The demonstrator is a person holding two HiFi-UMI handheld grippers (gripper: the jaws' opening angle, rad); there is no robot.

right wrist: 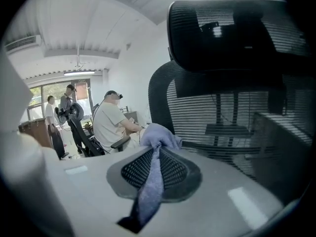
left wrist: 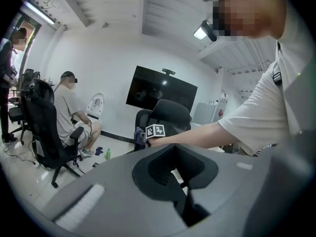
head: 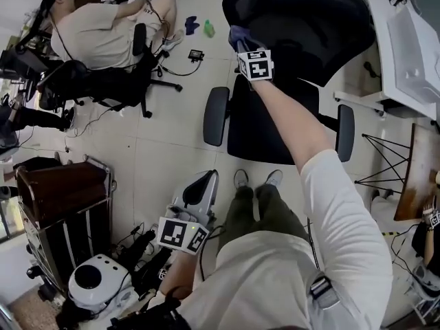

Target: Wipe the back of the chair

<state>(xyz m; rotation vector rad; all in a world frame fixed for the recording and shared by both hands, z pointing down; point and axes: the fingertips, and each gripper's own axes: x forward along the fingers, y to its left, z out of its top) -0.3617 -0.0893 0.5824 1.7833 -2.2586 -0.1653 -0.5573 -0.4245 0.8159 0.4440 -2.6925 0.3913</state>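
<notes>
Blue-grey cloth (right wrist: 157, 135) pinched in clamped right gripper (head: 240, 41) at black mesh chair back's (head: 309, 19) edge; left gripper (head: 205, 184) closed, empty, well apart from chair back.

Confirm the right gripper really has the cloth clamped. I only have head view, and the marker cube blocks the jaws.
Observer: Yes. In the right gripper view, the right gripper is shut on the blue cloth. A strip runs down between the jaws and a bunch sticks out past the tips, next to the mesh chair back.
Operator: Is the left gripper carrying anything? From here I only see its cube and its outer shell.
Observer: No. The left gripper view shows the left gripper shut with nothing between its jaws.
</notes>
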